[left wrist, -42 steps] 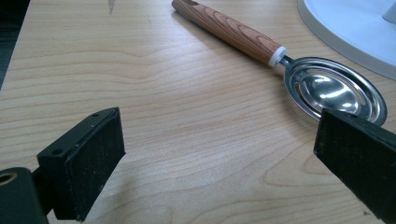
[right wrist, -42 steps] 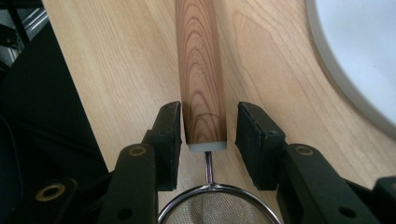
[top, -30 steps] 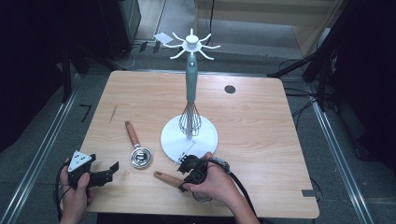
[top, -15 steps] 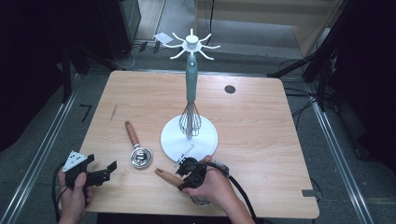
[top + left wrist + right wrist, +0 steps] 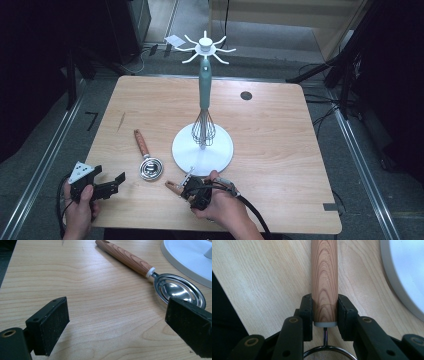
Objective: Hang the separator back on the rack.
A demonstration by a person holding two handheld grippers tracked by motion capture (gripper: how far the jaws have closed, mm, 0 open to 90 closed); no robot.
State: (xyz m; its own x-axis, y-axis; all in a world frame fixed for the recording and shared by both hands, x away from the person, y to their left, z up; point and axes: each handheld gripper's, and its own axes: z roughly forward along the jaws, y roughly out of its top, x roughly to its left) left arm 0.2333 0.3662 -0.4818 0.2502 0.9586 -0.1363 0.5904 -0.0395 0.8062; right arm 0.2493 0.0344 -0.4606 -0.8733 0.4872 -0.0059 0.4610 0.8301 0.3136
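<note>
Right gripper view shows the right gripper with its fingers closed on the strainer, clamping the wooden handle just above its white collar, mesh bowl nearest the camera. The strainer lies near the desk's front edge, beside the stand; its handle runs away from the gripper, pointing left in the high view. This looks like the grasp step; next probably calls for lifting it toward a hook. The left gripper hangs wide open, empty, near the spoon.
</note>
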